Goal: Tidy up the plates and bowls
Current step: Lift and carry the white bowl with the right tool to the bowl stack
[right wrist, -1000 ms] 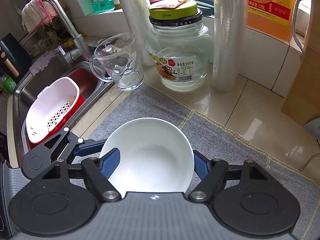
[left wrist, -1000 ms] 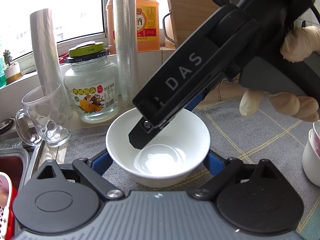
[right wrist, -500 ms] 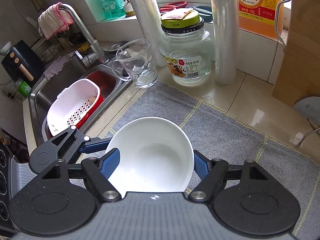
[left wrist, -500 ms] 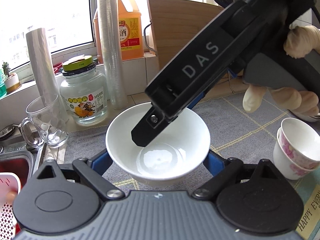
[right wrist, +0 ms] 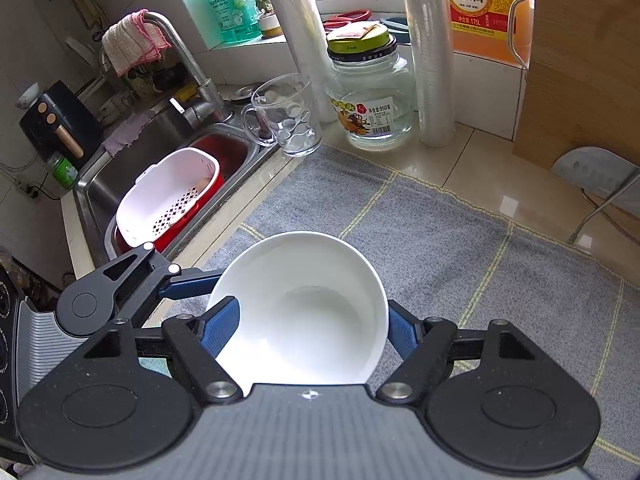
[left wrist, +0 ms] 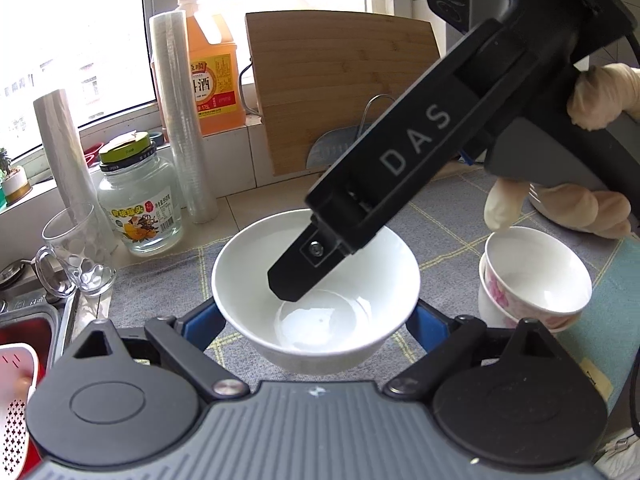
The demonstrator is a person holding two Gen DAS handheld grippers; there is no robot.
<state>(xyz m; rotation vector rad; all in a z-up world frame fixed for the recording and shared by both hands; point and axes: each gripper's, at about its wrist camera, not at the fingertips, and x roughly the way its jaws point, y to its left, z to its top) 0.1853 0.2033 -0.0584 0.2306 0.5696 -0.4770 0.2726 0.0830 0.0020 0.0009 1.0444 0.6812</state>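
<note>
A plain white bowl [left wrist: 320, 264] hangs above the grey mat [left wrist: 452, 216]. Both grippers are shut on it. My left gripper [left wrist: 316, 320] clamps it from the near side, with a blue pad on each flank. In the left wrist view one black finger [left wrist: 400, 160] of the right gripper reaches down over the bowl from the upper right, held by a gloved hand [left wrist: 592, 208]. In the right wrist view the bowl [right wrist: 304, 308] sits between the pads of the right gripper [right wrist: 310, 332], and the left gripper's finger [right wrist: 188, 284] touches its left rim. Two stacked floral bowls [left wrist: 532, 276] stand on the mat to the right.
Along the tiled back stand a glass mug [left wrist: 76, 256], a green-lidded jar [left wrist: 140, 204], a plastic-cup stack [left wrist: 184, 120], an orange bottle [left wrist: 212, 68] and a wooden board [left wrist: 344, 88]. A sink [right wrist: 160, 148] with a white strainer basket [right wrist: 168, 196] lies left. A grey stand [right wrist: 600, 176] sits at the right.
Both grippers have carried the bowl to the right and upward together. The jar and mug have slid leftward in view, and the board and floral bowls have come into sight.
</note>
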